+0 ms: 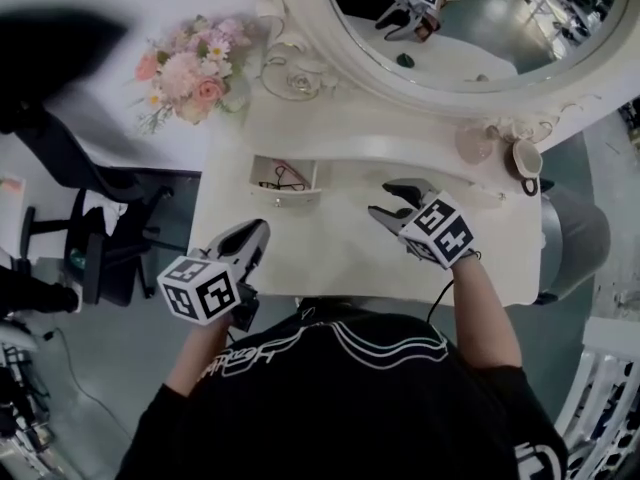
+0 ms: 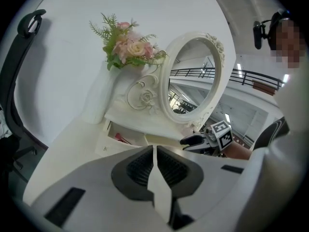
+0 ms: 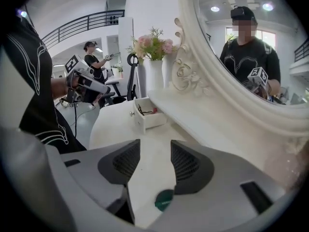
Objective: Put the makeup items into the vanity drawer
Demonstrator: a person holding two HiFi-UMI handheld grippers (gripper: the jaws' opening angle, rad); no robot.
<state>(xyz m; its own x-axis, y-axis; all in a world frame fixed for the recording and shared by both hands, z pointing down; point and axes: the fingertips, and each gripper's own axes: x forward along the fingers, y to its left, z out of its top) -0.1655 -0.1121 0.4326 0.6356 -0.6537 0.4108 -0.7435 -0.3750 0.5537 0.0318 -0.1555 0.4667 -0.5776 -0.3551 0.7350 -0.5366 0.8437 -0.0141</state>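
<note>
Just ahead of my closed, empty left claw (image 1: pixel 258 232) sits the open drawer (image 1: pixel 286 198), well left of my open right claw (image 1: pixel 384 199).

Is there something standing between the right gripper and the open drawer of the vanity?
Nothing visible does. Only bare tabletop lies between the right gripper and the open drawer; the left gripper is off to the side.

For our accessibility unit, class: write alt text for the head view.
A person holds two hand-held grippers over a white vanity table: the left hand-held gripper shut, the right hand-held gripper open and empty. The drawer stands open, near an oval mirror and pink flowers.
</note>
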